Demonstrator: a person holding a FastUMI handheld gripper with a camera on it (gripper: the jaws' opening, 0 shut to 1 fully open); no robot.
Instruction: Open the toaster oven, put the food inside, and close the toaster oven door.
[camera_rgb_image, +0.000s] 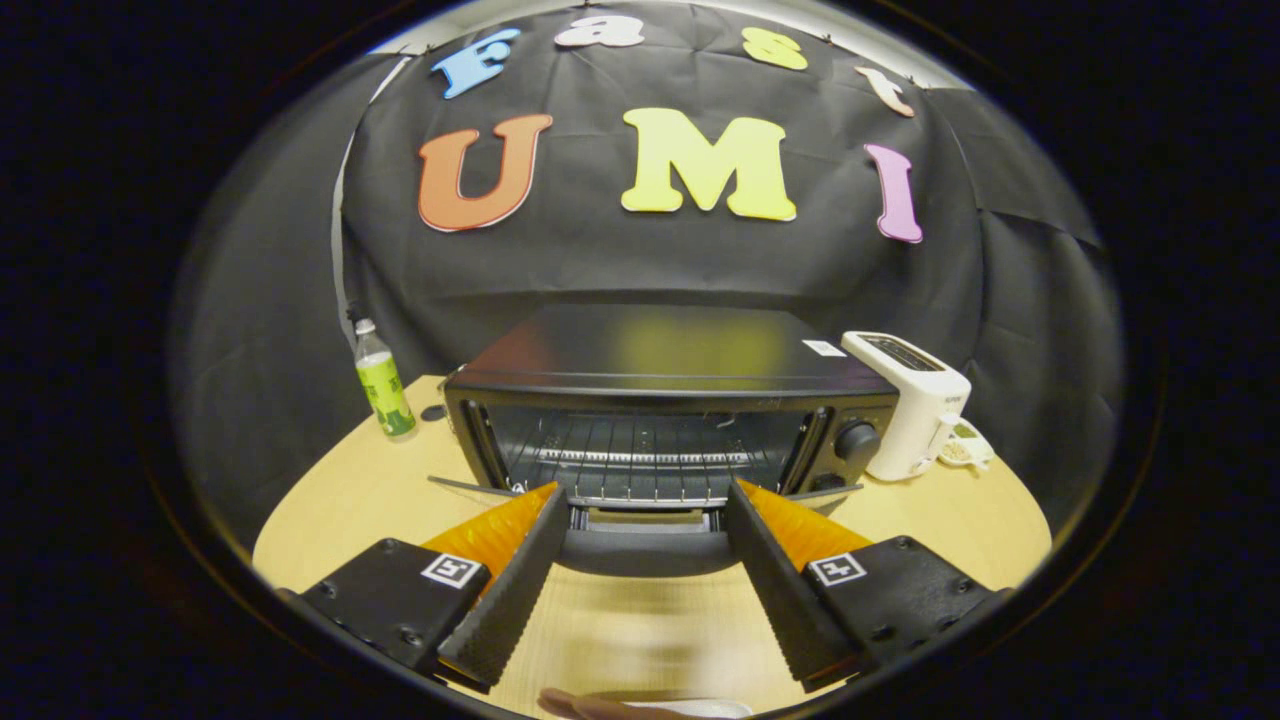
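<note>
Toaster oven (668, 400) sits on the light wood table (930, 520), black body, door (645, 545) dropped fully open & lying flat toward the gripper, dark handle edge nearest. Inside, wire rack (640, 455) visible w/ bare bars; can't see any food on it. Control knob (857, 440) on the oven's front panel, right of the opening, second one lower down partly hidden. Gripper (645, 495) is wide open, nothing b/w the fingers (505, 590): black ribbed pads w/ orange backs, tips at about the front edge of the lowered door, one either side of it, not pressing on anything. Whether the tips touch the door, can't tell. B/w the fingers & nearer the camera there's bare tabletop, blurred. At the very near edge of the table, below the fingers, a pale flat shape (650, 706), partly cut off, maybe a plate or food item, too little shown to say. White slot toaster (910, 400) stands just beside the oven's right side, w/ a small white cup-like item (965, 450) next to it. Green-labelled bottle (383, 385) upright to the oven's left, apart from it, small dark cap-like thing (433, 412) on the table near its base.
</note>
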